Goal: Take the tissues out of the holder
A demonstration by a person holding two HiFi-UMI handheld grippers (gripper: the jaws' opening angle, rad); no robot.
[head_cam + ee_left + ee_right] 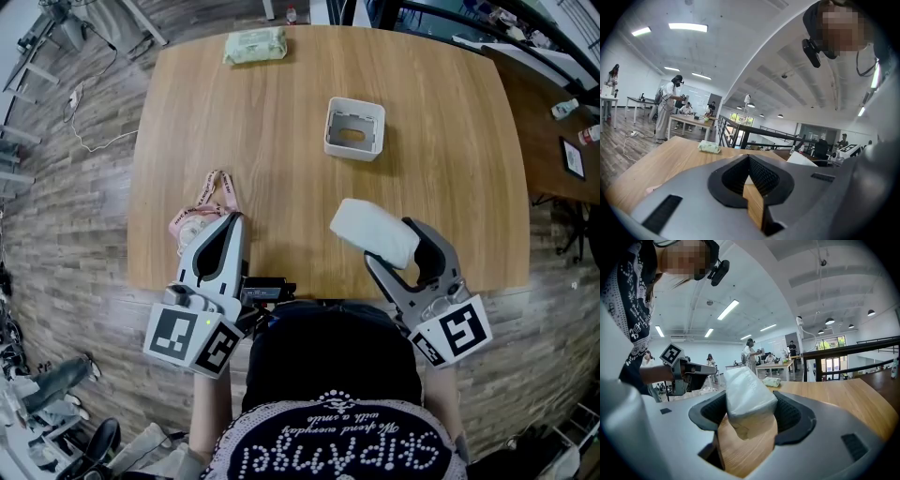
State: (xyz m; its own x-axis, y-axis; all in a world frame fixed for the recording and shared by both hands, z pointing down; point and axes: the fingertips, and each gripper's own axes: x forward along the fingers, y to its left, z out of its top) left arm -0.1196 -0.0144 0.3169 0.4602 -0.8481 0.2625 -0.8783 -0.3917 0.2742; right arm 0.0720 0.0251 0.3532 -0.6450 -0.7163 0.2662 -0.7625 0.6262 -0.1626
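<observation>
A pale wooden table (pixel 281 141) with rounded corners is sitting on a grey plank floor (pixel 66 234) in an open office, with strip lights overhead and other people working at desks further back.

The right gripper (pixel 392 246) is standing with its jaws wide apart, and they are pressing on a white tissue pack (pixel 375 232) from both sides, holding it over the near edge of the table. The pack's long axis is running on from the jaws and slanting toward the left gripper's side.

The white tissue holder (pixel 354 128) is sitting open-topped mid-table, well apart from the pack.

The left gripper (pixel 234 220) is lying with its jaws closed together on nothing, beside a pink packet (pixel 202 211). A green wipes pack (pixel 255 44) is lying at the far edge.

The print on both is too small to read.
</observation>
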